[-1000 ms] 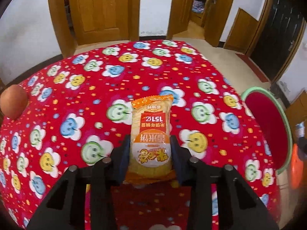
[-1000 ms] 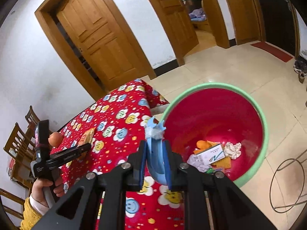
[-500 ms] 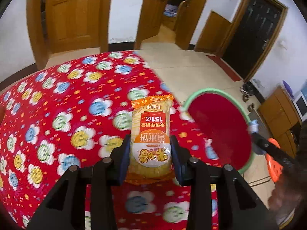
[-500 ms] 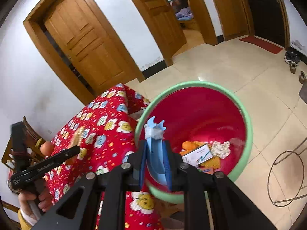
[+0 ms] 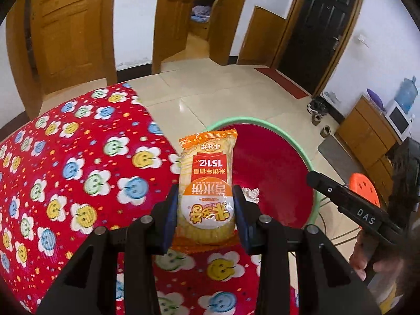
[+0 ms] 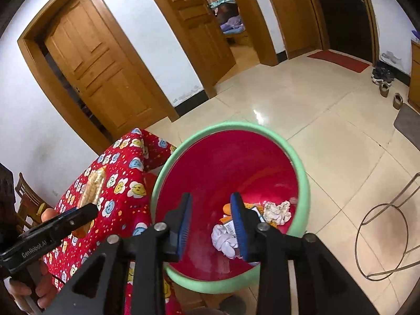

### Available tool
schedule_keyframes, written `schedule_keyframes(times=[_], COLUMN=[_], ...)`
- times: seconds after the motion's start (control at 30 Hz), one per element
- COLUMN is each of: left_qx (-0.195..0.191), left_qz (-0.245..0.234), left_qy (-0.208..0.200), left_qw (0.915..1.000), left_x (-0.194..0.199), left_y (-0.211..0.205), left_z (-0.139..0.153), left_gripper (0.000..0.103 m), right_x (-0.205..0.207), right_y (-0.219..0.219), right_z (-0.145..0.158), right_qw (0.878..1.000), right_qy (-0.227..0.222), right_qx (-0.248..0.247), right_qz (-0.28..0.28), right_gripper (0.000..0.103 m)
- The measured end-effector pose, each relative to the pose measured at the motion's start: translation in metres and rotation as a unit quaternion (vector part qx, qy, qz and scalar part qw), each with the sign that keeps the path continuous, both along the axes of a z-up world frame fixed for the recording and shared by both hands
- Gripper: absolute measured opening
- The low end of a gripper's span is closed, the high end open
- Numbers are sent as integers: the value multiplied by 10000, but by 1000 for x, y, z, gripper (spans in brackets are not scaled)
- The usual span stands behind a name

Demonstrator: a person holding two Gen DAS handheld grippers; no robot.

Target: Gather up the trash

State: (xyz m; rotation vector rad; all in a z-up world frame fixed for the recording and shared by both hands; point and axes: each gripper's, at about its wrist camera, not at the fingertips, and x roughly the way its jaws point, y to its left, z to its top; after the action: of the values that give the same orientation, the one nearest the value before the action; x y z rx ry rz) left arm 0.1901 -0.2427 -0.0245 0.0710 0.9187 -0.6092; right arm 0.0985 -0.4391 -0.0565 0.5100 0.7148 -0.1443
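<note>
The left gripper (image 5: 206,211) clamps a rice-cracker packet (image 5: 207,183) by its lower half, both pads pressed against its sides, so the printed face stands upright ahead of the camera. The packet hangs over the edge of the table, covered in a red flowered tablecloth (image 5: 78,162), with the bin (image 5: 313,183) just beyond; this placement suits a drop into the bin as the next step.

The right gripper (image 6: 211,221) hovers directly above the bin's red interior. Its jaws are opening and nothing lies between them. The position over the mouth of the bin lets a released item fall straight in.

Trash already collected lies at the bottom: crumpled white paper (image 6: 277,211), a white wad (image 6: 224,239), a small printed carton and orange scraps.

The right gripper's fingers screen part of the bin contents, so a full count is not possible. In the left wrist view the packet hides most of the bin floor; only a crumpled foil-like scrap (image 5: 250,193) shows. The person is cut off at both frame edges, only fingers visible.
</note>
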Motion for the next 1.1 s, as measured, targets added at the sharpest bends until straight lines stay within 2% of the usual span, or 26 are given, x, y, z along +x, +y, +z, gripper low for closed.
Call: schedule_keyframes(times=[0.4,0.43,0.53,0.67,0.93,1.03,1.1], left_qx=[254,287,350,388,359,351,361], left_qz=[-251,-246,-238,-193,168,339,489], left_qy=[112,116,95,-44,-193,-241,-301], left_qw=[9993,9992,9991,9990,9990,9985,9977], left_x=[-1,-1,-2,-6,-16,-22,-26], left_y=[-46,-48,-51,-49,-23,-10,1], left_z=[-22,-23,-24,-18,-4,2,7], left_gripper=[39,41,56,66,74,79,81], right_x=[-23,-24,-27,-28,-34,-35,-37], right_y=[-20,-21,-22,-20,-6,3,11], right_z=[2,2,2,4,14,19,22], right_qw=[9996,9996,9995,9994,9996,9996,9995], right_qy=[-54,-53,-43,-60,-177,-250,-280], right_qx=[44,49,-19,-90,-148,-135,-145], right_qz=[-272,-282,-325,-336,-167,-72,-1], right_gripper=[41,41,45,47,61,67,78])
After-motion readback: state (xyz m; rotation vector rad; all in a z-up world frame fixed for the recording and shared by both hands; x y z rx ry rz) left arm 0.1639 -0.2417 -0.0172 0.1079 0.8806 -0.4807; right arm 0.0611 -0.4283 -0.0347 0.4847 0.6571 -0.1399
